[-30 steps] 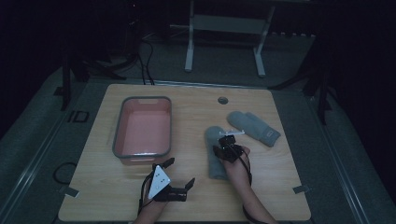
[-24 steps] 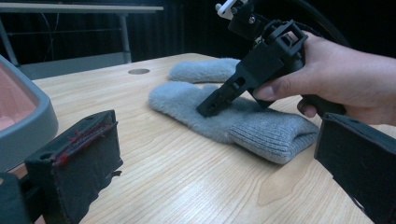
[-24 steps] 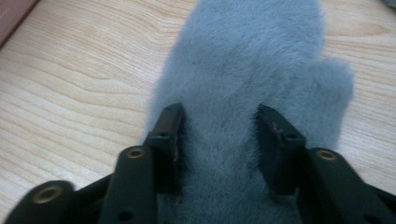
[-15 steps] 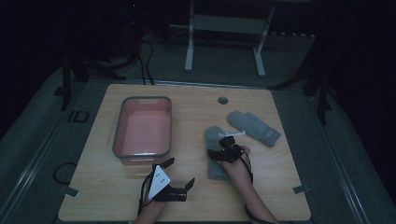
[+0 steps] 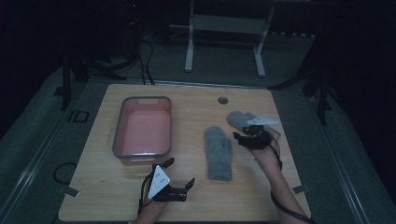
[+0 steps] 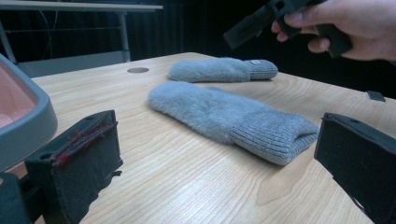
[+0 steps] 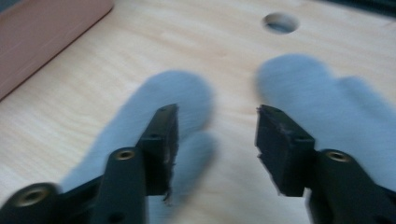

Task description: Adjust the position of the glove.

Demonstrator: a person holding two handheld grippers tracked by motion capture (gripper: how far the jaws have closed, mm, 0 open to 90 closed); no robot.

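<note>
Right hand-held gripper (image 5: 243, 137), jaws spread, hovers mid-right between two fuzzy grey knitted mittens (image 5: 219, 151); likely choosing one to grasp. Left hand-held gripper (image 5: 183, 179) rests spread on the wooden bench (image 5: 93, 186).

Left gripper (image 5: 180, 179) low, jaws wide apart, right gripper (image 5: 243, 136) raised in hand, jaws apart

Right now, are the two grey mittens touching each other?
Apart. The left gripper view shows a strip of bare wood between the near mitten and the far mitten; the high view shows the same gap.
</note>
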